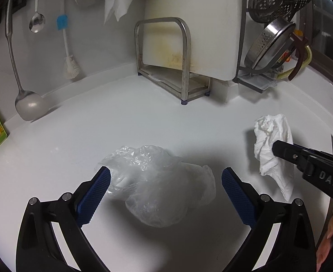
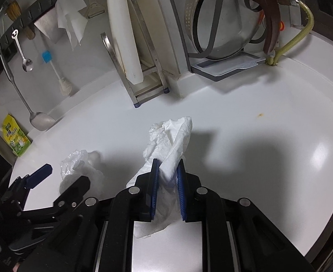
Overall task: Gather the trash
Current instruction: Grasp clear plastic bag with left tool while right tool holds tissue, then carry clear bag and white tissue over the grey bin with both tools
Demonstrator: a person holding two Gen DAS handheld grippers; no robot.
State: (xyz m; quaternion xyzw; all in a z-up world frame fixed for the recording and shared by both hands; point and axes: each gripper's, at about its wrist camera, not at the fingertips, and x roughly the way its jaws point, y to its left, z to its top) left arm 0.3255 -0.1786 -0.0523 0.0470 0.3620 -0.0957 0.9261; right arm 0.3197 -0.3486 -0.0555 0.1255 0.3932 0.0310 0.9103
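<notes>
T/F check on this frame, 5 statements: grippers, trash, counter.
1. The right gripper is shut on the crumpled paper towel. True.
2. The left gripper is clamped on the clear plastic bag. False: its jaws stand open on either side of the bag, pads not pressing it.
3. The plastic bag lies on the white counter. True.
4. The cutting board lies flat on the counter. False: it stands upright in the metal rack.
5. A ladle hangs by the back wall. True.
</notes>
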